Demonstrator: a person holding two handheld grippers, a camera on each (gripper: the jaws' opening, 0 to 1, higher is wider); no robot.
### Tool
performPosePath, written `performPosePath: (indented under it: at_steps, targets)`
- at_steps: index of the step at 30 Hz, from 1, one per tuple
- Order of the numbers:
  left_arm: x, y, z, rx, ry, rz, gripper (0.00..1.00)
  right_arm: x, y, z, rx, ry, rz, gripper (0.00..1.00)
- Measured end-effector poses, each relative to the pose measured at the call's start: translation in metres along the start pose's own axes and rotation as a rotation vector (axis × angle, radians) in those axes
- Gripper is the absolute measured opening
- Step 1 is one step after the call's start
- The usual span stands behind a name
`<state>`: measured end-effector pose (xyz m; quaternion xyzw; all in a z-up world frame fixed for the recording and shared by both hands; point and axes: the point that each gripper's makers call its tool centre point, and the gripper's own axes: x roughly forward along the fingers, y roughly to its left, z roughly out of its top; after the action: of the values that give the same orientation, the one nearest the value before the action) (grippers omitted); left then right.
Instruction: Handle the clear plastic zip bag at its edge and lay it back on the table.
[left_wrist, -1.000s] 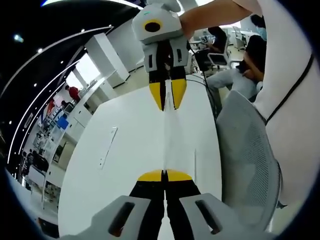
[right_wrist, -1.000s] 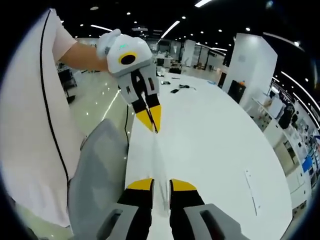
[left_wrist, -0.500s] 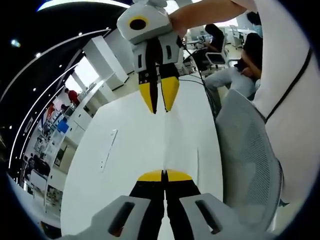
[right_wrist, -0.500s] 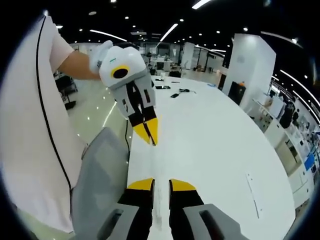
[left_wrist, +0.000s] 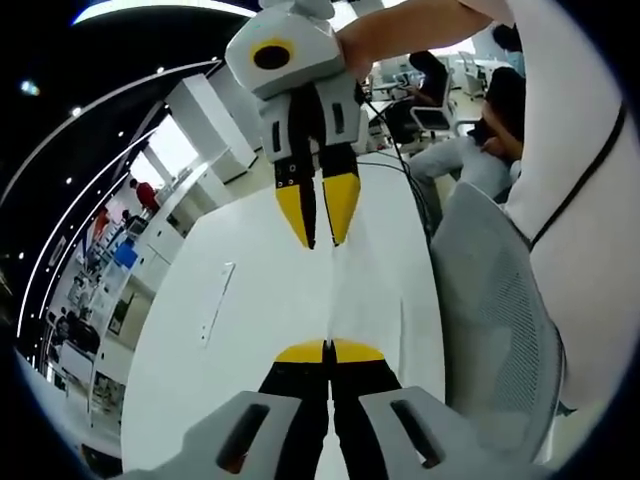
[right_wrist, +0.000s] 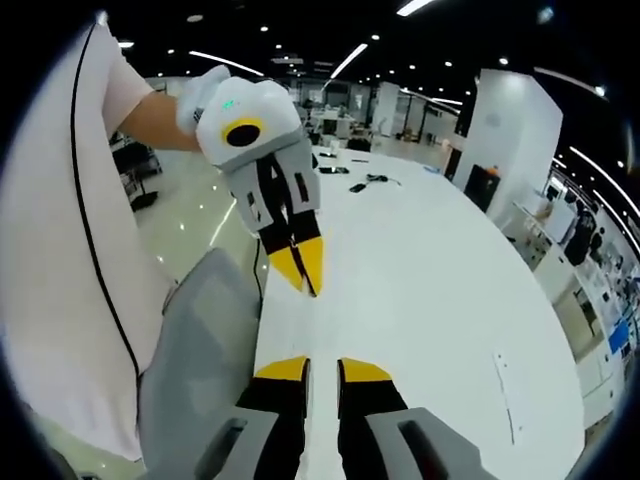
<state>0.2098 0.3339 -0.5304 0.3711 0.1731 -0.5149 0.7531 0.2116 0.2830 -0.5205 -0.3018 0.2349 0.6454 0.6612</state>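
White bench (left_wrist: 250, 330) runs long through an open office, with a grey mesh chair (left_wrist: 490, 320) at its edge beside me. Between my grippers the clear zip bag (left_wrist: 335, 290) hangs stretched edge-on over the bench, so I judge it not yet laid down. My left gripper (left_wrist: 329, 351) is clenched on its near edge. My right gripper (right_wrist: 322, 368) has its fingers slightly parted; whether they pinch the bag I cannot tell.

The thin clear plastic zip bag (left_wrist: 345, 290) looks glossy and smooth against the matt white bench (left_wrist: 240, 330), beside a grey woven-mesh chair back (left_wrist: 495, 300) and glossy yellow-tipped plastic tongs (left_wrist: 329, 351).
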Motion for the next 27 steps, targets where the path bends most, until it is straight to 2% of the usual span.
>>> performPosePath:
  at_steps: [7,16,23,27]
  targets:
    - [0.0,0.002,0.003,-0.002,-0.009,0.009,0.0,0.007,0.007,-0.008,-0.013,0.05,0.029,0.06]
    - [0.0,0.002,0.007,0.003,-0.02,0.02,0.0,0.011,0.012,-0.011,0.0,0.064,0.053,0.0]
    - [-0.001,0.002,0.006,0.001,-0.019,0.021,0.0,0.012,0.014,-0.011,0.0,0.066,0.068,0.0]
    - [-0.001,0.0,0.003,-0.031,-0.007,0.009,0.0,0.011,0.012,-0.011,-0.002,0.073,0.054,0.0]
